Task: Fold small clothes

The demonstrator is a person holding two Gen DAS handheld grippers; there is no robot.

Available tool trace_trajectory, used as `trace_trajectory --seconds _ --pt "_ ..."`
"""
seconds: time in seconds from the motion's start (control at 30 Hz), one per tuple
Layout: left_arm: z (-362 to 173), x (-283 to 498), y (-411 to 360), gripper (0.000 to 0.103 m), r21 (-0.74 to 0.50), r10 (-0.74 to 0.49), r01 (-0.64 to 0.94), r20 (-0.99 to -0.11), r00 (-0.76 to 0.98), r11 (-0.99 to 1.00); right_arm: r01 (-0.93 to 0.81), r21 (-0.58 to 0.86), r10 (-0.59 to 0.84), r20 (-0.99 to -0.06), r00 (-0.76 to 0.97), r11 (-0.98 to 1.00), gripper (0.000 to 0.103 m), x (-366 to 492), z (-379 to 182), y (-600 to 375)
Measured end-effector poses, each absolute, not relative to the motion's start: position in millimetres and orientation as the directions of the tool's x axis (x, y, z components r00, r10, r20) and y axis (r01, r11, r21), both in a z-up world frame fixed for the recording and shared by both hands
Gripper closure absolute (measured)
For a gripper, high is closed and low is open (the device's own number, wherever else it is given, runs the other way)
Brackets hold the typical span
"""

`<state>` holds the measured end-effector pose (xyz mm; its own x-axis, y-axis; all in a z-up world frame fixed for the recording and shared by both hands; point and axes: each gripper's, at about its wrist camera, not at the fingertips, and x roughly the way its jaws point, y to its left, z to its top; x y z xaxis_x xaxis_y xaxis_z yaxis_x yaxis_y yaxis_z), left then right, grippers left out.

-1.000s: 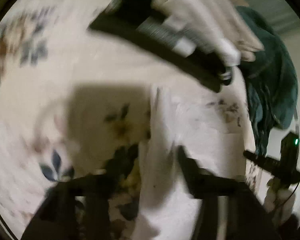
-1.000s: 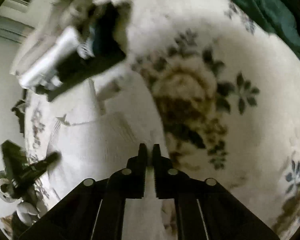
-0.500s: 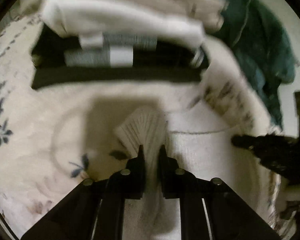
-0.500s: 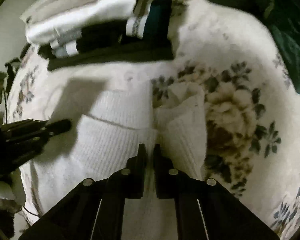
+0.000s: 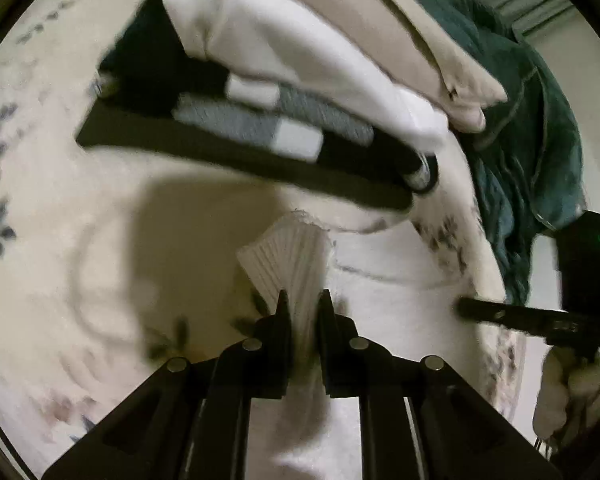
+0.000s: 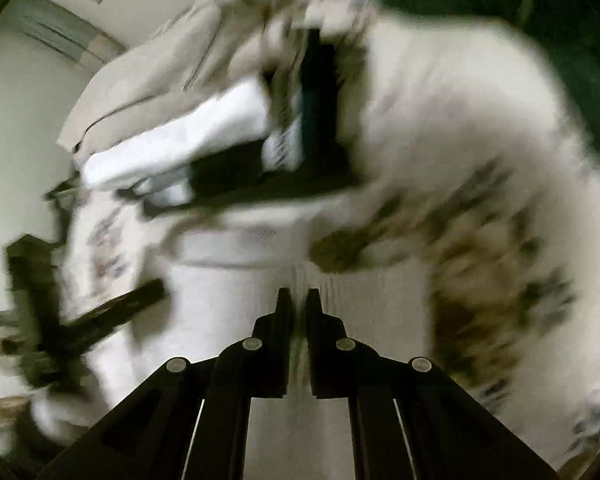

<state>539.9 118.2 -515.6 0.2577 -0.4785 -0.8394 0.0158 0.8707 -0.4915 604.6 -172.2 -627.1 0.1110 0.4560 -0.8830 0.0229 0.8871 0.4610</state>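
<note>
In the left wrist view, the left gripper [image 5: 303,300], which stood spread a second ago, is now pressed together on a ribbed edge of the white garment [image 5: 296,256] lying on the floral bedspread [image 5: 60,208], just in front of the stack of folded clothes [image 5: 260,92]. In the blurred right wrist view, the right gripper [image 6: 299,300] stays pinched on the same white garment [image 6: 236,296], and the stack [image 6: 220,148] looks nearer than before. With both corners held, I judge the fold can begin.

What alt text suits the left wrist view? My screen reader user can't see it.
The left gripper is shut on a white ribbed garment lying on a floral bedspread. Beyond it sits a stack of folded clothes; the right gripper reaches in from the right.
</note>
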Motion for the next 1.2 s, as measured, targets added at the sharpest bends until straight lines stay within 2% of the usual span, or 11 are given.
trace_trajectory --seconds 0.23,0.37,0.6,0.63,0.67,0.83,1.0,1.1,1.13,1.17,1.2 --pt "-521.8 519.4 122.9 0.093 -0.516 -0.499 -0.007 -0.831 0.245 0.856 0.012 0.412 0.412 -0.911 0.010 0.911 0.091 584.1 -650.0 -174.1" --pt "-517.6 520.2 119.8 0.093 -0.495 -0.482 0.018 -0.838 0.256 0.869 0.060 0.391 0.384 -0.918 0.100 0.919 0.059 575.1 -643.4 -196.8" --pt "-509.9 524.5 109.9 0.077 -0.411 -0.410 0.048 -0.879 0.245 0.910 0.000 0.309 0.307 -0.947 0.090 0.951 0.059 585.7 -652.8 -191.7" --pt "-502.2 524.4 109.1 0.077 -0.399 -0.401 0.062 -0.877 0.264 0.915 -0.028 0.281 0.282 -0.956 0.086 0.959 0.064 586.6 -657.0 -186.2" --pt "-495.8 524.4 108.1 0.076 -0.388 -0.392 0.074 -0.876 0.281 0.919 -0.042 0.258 0.261 -0.961 0.096 0.965 0.098 586.7 -657.4 -183.4" --pt "-491.3 537.6 81.0 0.047 -0.409 -0.452 0.202 -0.853 0.260 0.890 0.043 0.239 0.221 -0.942 0.251 0.970 0.098 580.4 -633.5 -205.1" --pt "-531.7 564.4 32.3 0.046 -0.414 -0.461 0.358 -0.886 0.053 0.837 0.107 0.295 0.279 -0.949 0.148 0.949 0.086 587.5 -642.5 -217.5" --pt "-553.1 565.7 11.0 0.051 -0.348 -0.379 0.450 -0.925 -0.023 0.822 0.023 0.350 0.342 -0.925 0.164 0.936 0.053 588.1 -631.6 -203.7" --pt "-553.1 563.0 8.9 0.080 -0.336 -0.375 0.475 -0.927 -0.014 0.813 0.001 0.360 0.356 -0.922 0.152 0.933 0.053 589.5 -631.0 -197.7" --pt "-550.4 559.5 6.8 0.094 -0.334 -0.382 0.500 -0.924 -0.006 0.799 -0.017 0.366 0.365 -0.922 0.131 0.931 0.053 591.3 -633.3 -191.5" --pt "-545.7 556.7 7.5 0.094 -0.316 -0.378 0.509 -0.925 0.020 0.800 -0.031 0.362 0.363 -0.926 0.099 0.932 0.053 593.5 -639.4 -182.9"
